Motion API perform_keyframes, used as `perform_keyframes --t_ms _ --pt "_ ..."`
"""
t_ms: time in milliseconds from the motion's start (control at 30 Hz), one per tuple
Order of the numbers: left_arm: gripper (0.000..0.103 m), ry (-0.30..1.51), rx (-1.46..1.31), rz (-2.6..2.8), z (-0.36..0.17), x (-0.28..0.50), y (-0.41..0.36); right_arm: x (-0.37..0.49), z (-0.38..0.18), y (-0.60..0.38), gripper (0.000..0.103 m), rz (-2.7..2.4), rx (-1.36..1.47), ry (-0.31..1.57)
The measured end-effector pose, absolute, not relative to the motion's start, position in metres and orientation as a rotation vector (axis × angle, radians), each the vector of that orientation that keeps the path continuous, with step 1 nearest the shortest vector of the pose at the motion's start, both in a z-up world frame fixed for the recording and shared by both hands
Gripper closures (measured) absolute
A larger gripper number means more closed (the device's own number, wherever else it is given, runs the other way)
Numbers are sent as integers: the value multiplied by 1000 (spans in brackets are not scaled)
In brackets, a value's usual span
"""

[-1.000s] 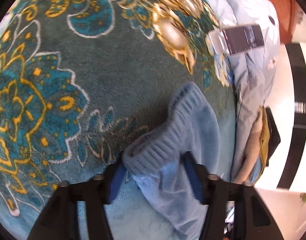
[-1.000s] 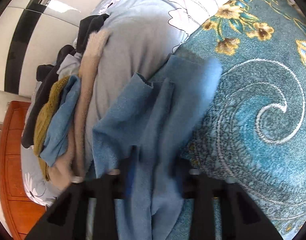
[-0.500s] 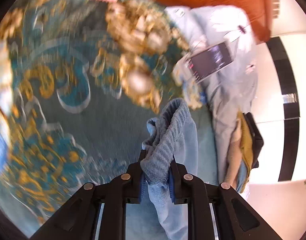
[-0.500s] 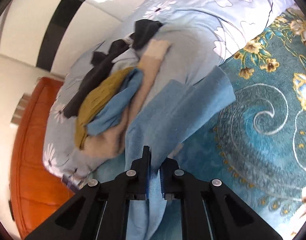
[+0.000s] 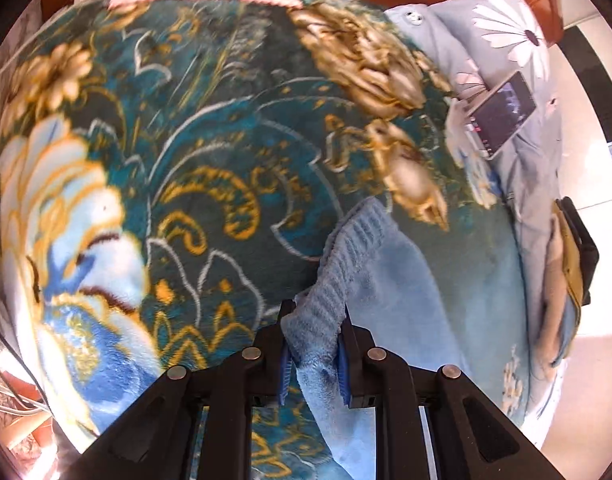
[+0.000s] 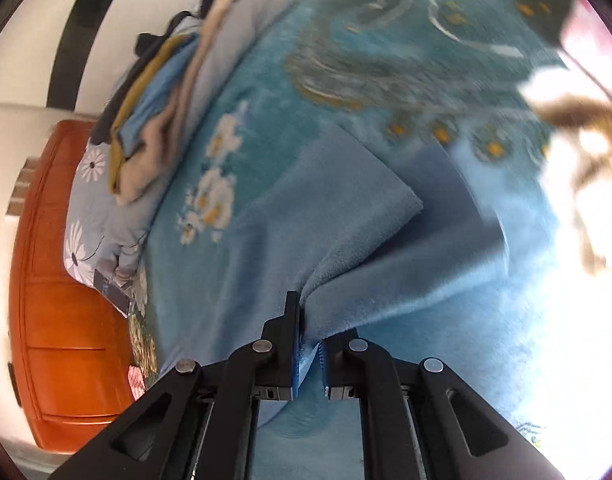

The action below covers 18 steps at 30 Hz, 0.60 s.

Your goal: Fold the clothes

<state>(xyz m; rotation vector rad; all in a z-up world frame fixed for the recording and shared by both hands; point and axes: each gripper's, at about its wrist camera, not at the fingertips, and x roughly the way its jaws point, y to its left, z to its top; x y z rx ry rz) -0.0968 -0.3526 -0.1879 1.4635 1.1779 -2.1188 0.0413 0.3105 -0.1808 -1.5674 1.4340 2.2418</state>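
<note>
- On the bed, over a teal floral blanket, both claws grip one blue garment; it hangs between them, partly resting on the blanket.
- Left claw: clenched on the garment's ribbed hem, which bunches betw. the pads. Its jaws closed further within the last sec.
- Right claw: clenched on a thin edge of the same cloth; the fabric fans out ahead and to its right, w/ one folded corner pointing fwd.
- Key relation: garment's long axis looks to run from claw to claw, so prob. next is to spread it flat, then fold.
- Pile of other clothes sits well apart on a pale quilt.
</note>
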Motion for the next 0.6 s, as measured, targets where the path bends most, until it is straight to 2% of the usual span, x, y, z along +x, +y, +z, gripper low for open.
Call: perform_keyframes --t_ms 167,267,400,600 --pt "81 1223 1488 -2114 -179 -95 -352 44 -185 313 94 2205 -1593 1434" --pt "73 1236 1513 -2113 -170 -92 -352 48 -179 320 91 2224 -1587 1418" --pt "70 1309 1476 -2069 -160 -62 -350 56 -173 332 81 2223 -1558 1407" --pt "65 1377 1415 -2103 -143 -23 -321 80 -149 353 81 2223 -1408 1334"
